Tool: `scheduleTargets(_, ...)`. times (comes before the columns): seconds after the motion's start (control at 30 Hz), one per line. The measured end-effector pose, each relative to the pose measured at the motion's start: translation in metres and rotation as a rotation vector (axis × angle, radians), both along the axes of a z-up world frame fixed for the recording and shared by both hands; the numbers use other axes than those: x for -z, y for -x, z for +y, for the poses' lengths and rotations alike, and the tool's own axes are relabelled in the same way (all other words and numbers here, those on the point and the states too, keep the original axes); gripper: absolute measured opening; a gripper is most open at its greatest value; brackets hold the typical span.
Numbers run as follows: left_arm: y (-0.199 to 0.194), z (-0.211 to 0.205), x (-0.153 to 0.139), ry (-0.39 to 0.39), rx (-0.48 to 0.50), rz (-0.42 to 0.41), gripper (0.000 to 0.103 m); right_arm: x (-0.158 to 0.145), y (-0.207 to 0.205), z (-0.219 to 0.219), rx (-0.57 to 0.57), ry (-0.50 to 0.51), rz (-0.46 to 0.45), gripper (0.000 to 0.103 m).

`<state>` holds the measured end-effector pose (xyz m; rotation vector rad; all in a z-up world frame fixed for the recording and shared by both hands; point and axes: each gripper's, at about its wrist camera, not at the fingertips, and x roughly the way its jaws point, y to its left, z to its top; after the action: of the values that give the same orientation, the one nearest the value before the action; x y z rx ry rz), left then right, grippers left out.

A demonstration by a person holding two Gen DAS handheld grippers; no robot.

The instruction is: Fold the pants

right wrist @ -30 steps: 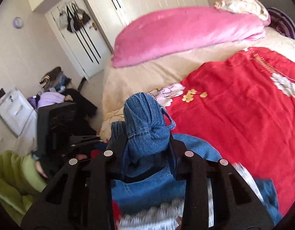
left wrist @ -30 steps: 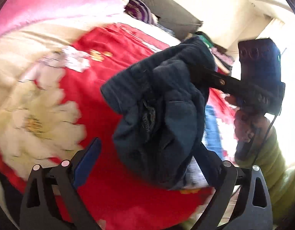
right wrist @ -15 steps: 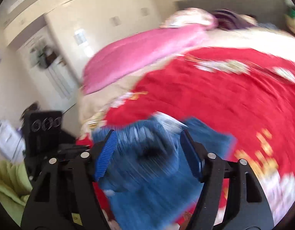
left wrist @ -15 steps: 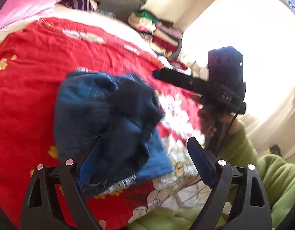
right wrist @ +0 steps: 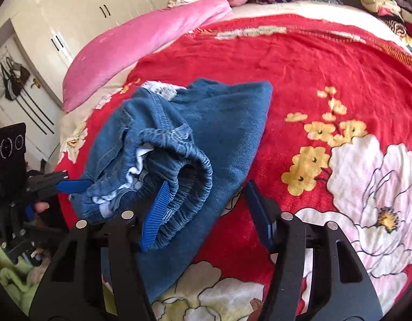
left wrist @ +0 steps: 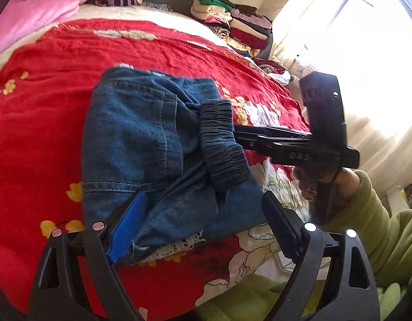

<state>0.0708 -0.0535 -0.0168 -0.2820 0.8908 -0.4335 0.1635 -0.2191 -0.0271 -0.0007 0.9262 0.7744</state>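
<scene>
My right tool (right wrist: 206,214) is closing, waistband (right wrist: 179,160) between its jaws; left tool (left wrist: 203,227), wide, straddles the pants' (left wrist: 141,133) near edge.

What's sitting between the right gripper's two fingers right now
In the right wrist view, the jeans' elastic waistband lies between the closing right gripper's fingers.

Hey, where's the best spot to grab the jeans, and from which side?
Probably the elastic waistband. It stands up as a thick gathered roll on top of the folded jeans, at their near end, so the pads can close across it. Come from the near edge of the bed with the right gripper, which already straddles it with its jaws closing. The flat denim elsewhere offers no raised edge.
</scene>
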Motion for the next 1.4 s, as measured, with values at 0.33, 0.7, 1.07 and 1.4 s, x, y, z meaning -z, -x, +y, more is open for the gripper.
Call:
scheduleTargets(0.33,0.01,0.018,-0.022,-0.071,-0.088,-0.055,0.092,-0.039,0.033,-0.024,0.014,-0.015,-0.133,0.069)
scheduleTargets(0.7,0.012,0.024,-0.032,-0.094,-0.132,-0.087,0.095,-0.066,0.055,-0.023,0.0,-0.021,-0.218,0.077)
scheduleTargets(1.07,-0.001,0.063,-0.036,-0.108,-0.245,-0.069,0.095,-0.077,0.119,0.016,-0.25,0.046,-0.377,0.078)
scheduleTargets(1.4,-0.047,0.053,-0.021,-0.09,-0.133,0.032,0.022,-0.044,0.139,0.101,-0.523,0.228,-0.468,0.044)
